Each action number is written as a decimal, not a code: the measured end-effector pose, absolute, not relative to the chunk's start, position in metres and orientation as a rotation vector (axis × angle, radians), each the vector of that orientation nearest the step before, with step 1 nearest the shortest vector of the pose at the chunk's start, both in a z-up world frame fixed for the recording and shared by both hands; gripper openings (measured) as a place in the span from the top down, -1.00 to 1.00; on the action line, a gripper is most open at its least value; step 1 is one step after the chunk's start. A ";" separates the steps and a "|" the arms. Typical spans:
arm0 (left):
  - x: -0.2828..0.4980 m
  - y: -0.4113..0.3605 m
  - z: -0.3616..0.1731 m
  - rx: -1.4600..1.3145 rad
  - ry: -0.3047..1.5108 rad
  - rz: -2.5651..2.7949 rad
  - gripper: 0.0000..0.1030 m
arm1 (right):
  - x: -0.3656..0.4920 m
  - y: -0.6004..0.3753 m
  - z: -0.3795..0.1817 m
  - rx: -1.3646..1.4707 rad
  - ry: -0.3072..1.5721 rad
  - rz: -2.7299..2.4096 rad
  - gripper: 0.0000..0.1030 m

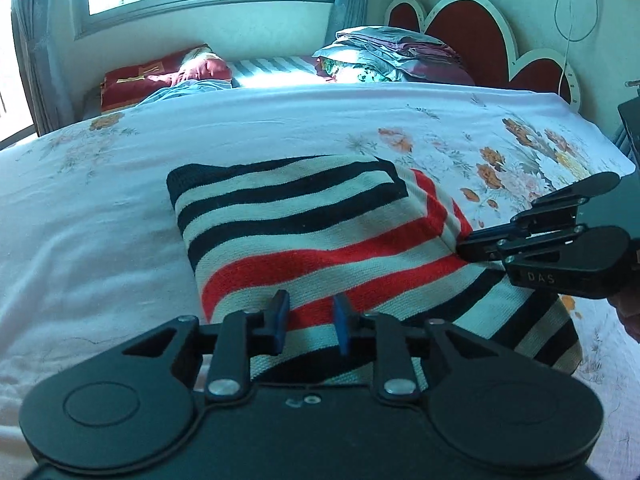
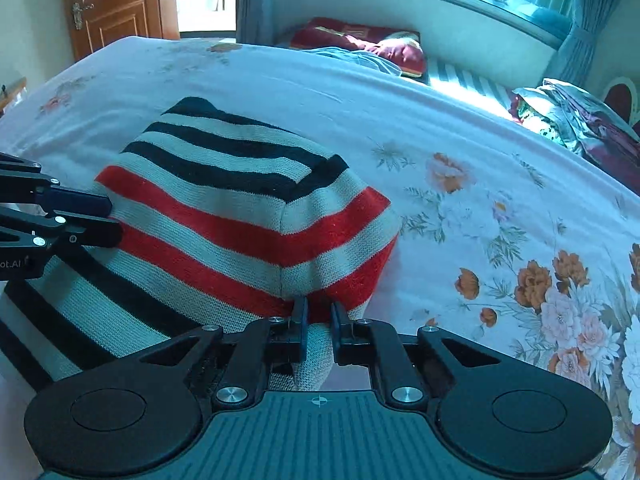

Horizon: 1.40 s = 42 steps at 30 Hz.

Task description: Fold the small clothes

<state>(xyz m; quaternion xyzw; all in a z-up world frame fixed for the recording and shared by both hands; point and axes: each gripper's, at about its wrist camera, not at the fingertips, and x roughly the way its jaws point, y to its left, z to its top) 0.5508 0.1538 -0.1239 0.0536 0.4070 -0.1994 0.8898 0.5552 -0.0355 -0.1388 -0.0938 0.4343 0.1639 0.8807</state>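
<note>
A small knit sweater [image 1: 320, 232] with cream, black and red stripes lies partly folded on the floral bedsheet [image 1: 120, 200]. My left gripper [image 1: 310, 326] sits at its near edge, jaws slightly apart with striped fabric between the blue pads. My right gripper [image 1: 464, 246] comes in from the right, tips at the sweater's red-striped edge. In the right wrist view the right gripper [image 2: 319, 320] pinches a bunched fold of the sweater [image 2: 224, 216] between narrow jaws. The left gripper [image 2: 108, 220] enters from the left edge, tips against the sweater's side.
A stack of folded bedding [image 1: 392, 56] and a red pillow [image 1: 160, 76] lie at the far side of the bed under the window. A red heart-shaped headboard [image 1: 480, 40] stands at right. A wooden door [image 2: 116, 4] is beyond the bed.
</note>
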 end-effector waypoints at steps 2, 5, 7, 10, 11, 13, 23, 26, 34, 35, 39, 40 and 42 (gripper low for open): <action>0.552 0.157 -0.125 0.098 0.845 -0.428 0.56 | 0.551 -0.036 -0.140 -0.201 0.901 0.324 0.80; 0.553 0.158 -0.127 0.100 0.837 -0.436 0.56 | 0.549 -0.037 -0.140 -0.201 0.892 0.314 0.80; 0.554 0.158 -0.124 0.099 0.839 -0.432 0.56 | 0.551 -0.036 -0.138 -0.206 0.899 0.314 0.79; 0.539 0.162 -0.104 0.083 0.807 -0.425 0.59 | 0.540 -0.039 -0.114 -0.168 0.860 0.321 0.79; 0.528 0.164 -0.097 0.075 0.789 -0.429 0.57 | 0.529 -0.040 -0.104 -0.154 0.835 0.343 0.79; 0.510 0.169 -0.094 0.060 0.787 -0.428 0.59 | 0.508 -0.037 -0.093 -0.171 0.822 0.383 0.79; 0.501 0.161 -0.117 0.091 0.773 -0.381 0.56 | 0.480 -0.025 -0.127 -0.260 0.865 0.359 0.79; 0.494 0.156 -0.115 0.128 0.759 -0.357 0.55 | 0.480 -0.033 -0.129 -0.226 0.859 0.359 0.79; 0.451 0.154 -0.117 0.168 0.806 -0.259 0.55 | 0.444 -0.055 -0.106 -0.142 0.841 0.351 0.79; 0.445 0.154 -0.118 0.153 0.816 -0.251 0.55 | 0.438 -0.059 -0.105 -0.133 0.838 0.345 0.79; 0.418 0.152 -0.109 0.126 0.807 -0.220 0.51 | 0.414 -0.074 -0.094 -0.073 0.820 0.337 0.79; 0.411 0.151 -0.106 0.122 0.800 -0.215 0.46 | 0.408 -0.076 -0.092 -0.069 0.813 0.332 0.78; 0.395 0.145 -0.101 0.128 0.775 -0.194 -0.05 | 0.396 -0.080 -0.088 -0.058 0.804 0.322 0.78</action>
